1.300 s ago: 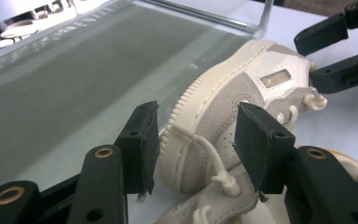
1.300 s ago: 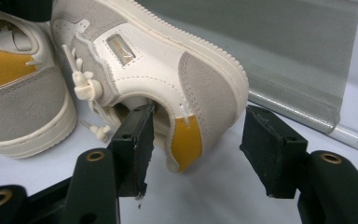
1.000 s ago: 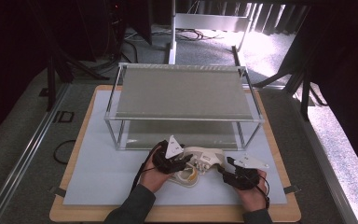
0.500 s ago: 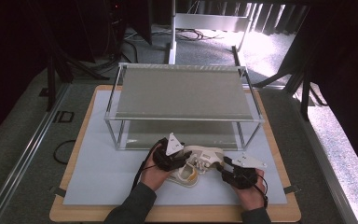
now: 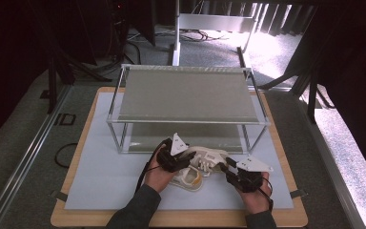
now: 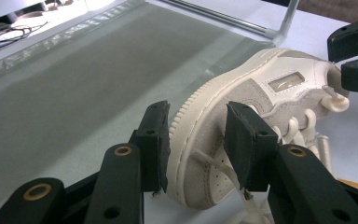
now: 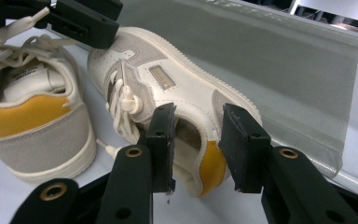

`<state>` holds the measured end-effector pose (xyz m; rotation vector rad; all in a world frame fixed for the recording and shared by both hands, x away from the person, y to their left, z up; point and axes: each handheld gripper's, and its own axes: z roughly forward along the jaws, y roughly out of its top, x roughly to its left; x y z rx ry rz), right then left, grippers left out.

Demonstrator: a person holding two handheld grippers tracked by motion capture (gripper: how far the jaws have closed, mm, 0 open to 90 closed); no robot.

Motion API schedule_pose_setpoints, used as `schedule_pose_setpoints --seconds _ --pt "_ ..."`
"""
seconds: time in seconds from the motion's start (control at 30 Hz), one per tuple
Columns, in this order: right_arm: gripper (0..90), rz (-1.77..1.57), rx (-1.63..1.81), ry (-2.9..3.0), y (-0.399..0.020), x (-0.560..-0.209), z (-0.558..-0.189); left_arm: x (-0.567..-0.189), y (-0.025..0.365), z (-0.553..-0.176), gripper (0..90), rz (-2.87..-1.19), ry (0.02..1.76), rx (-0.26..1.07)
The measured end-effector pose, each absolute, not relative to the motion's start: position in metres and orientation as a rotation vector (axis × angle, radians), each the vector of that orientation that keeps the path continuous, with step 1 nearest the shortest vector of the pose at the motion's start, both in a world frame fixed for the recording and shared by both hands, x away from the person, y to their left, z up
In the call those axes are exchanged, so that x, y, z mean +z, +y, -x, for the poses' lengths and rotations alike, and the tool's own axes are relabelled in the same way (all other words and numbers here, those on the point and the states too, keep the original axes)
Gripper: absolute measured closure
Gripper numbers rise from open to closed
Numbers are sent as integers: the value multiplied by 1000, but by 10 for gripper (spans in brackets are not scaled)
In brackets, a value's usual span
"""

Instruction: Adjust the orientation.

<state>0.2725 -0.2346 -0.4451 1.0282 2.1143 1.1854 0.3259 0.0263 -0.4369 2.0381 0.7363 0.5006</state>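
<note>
A cream and grey sneaker (image 5: 210, 155) with a yellow heel patch is held on its side between both grippers, just in front of the rack's lower shelf (image 6: 74, 84). My left gripper (image 5: 189, 155) (image 6: 198, 135) is shut on its toe, pads across the sole edge. My right gripper (image 5: 227, 170) (image 7: 198, 140) is shut on the heel wall, one pad inside the opening. The sneaker (image 6: 261, 88) (image 7: 177, 79) lies tilted with its laces hanging. A matching second sneaker (image 5: 189, 179) (image 7: 32, 116) stands on the mat below and left of it.
A two-level metal-framed rack (image 5: 186, 122) with grey shelves stands mid-table on a pale mat (image 5: 105, 176) over a wooden board. Its lower shelf (image 7: 284, 60) opens toward me. Cables and stand legs lie on the floor beyond.
The held sneaker has shifted slightly up and toward the rack between the two grippers. The right hand has moved in a little toward the left.
</note>
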Motion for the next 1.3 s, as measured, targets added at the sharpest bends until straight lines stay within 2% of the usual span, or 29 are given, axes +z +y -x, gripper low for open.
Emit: schedule_pose_setpoints --seconds 0.27,0.33,0.47,0.6,0.9,1.3 --pt "499 -1049 1095 2125 -234 -456 -276 -439 25 -327 596 -2054 745 523" --pt "500 -1066 1079 2131 -234 -460 -278 -440 25 -328 595 -2053 753 527" --pt "583 -1102 1086 2118 -238 -461 -282 -441 26 -328 595 -2050 757 531" --pt "614 -1108 1093 2104 -237 -460 -280 -441 26 -329 595 -2055 766 541" --pt "606 -1080 1117 2090 -227 -446 -270 -443 31 -332 594 -2047 798 536" --pt "565 -1091 1120 2139 -236 -456 -267 -441 25 -330 578 -2057 785 588"
